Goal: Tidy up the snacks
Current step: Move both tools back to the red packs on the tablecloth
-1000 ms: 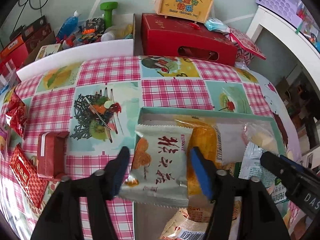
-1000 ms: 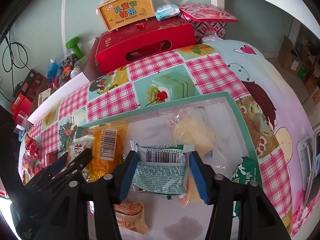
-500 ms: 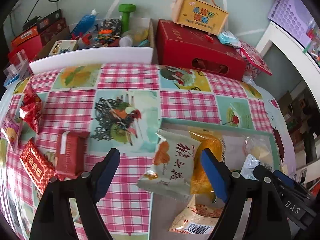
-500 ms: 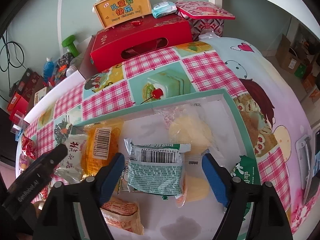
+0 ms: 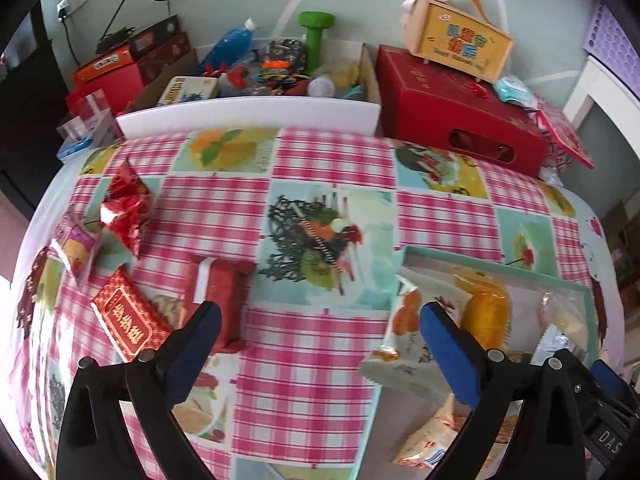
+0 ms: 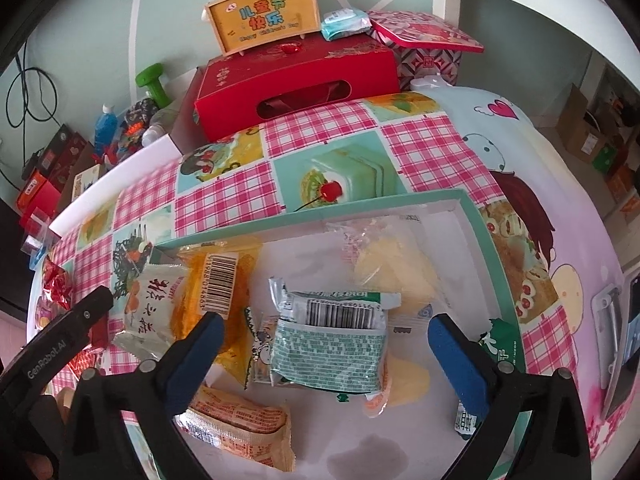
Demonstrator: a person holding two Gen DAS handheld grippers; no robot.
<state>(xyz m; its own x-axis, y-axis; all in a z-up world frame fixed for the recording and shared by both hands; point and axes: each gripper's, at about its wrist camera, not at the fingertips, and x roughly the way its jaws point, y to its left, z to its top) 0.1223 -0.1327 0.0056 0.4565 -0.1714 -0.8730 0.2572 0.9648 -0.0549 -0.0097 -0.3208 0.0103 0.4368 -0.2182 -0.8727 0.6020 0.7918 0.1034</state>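
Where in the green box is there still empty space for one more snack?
The green box has bare floor at its far right corner beside the clear yellow cake packet, and near the front between the orange striped packet and the green-and-white packet. The left side is crowded: the white packet lies over the rim against the orange packet.
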